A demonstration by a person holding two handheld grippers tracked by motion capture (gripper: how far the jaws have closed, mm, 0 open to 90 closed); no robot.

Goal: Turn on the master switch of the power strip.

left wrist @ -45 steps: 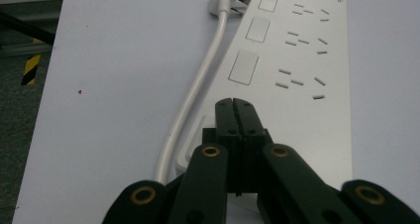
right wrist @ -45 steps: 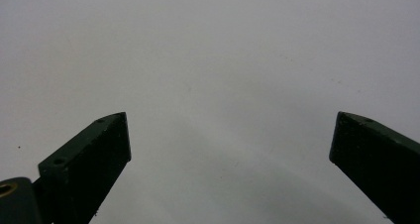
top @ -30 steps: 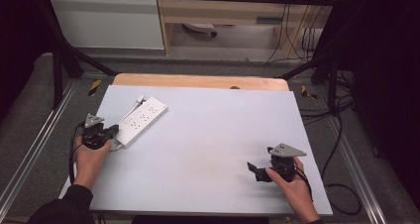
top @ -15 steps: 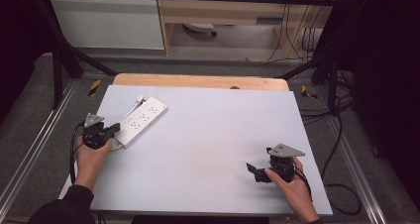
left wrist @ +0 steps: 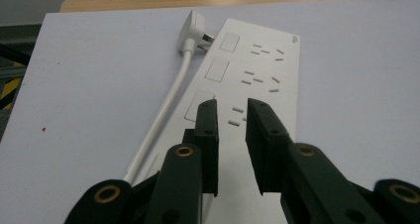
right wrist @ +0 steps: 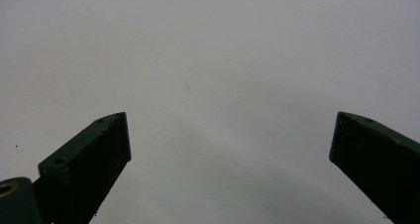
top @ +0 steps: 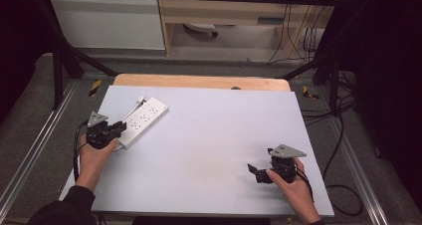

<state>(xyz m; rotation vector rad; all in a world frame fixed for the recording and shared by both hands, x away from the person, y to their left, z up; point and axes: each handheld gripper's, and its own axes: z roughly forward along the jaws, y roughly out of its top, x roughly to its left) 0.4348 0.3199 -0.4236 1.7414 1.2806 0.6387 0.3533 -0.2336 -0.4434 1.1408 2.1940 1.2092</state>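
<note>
Left gripper (top: pixel 118 129) sits at the near-left part of the table, its black jaws narrowed to a slim gap, nothing caught between them. Seen along the jaws in the left gripper view (left wrist: pixel 232 112), the tips hover over the near end of the white power strip (left wrist: pixel 250 85), just above the nearest socket group; contact with the strip's face cannot be told. Left hand (top: pixel 94 155) wraps the gripper body, grey three-cornered plate on top, cable trailing back along the dark sleeve

Power strip (top: pixel 143 120) lies flat on the table's left half, running diagonally away from the left gripper toward the far edge. Three rectangular switches along one side, socket slots beside them. White cord (left wrist: pixel 163 110) runs alongside the strip's left edge, ending in a white plug (left wrist: pixel 194 28) that rests against the strip's far corner

Right gripper (top: pixel 256 172) well apart from all this, at the near-right of the table, held in the right hand (top: pixel 293 185). Jaws spread wide, tips pointing toward the table's middle; bare surface between them in the right gripper view (right wrist: pixel 228 135)

Table (top: pixel 224 125) pale grey-lilac sheet over a wooden top, wood showing as a strip at the far edge
</note>
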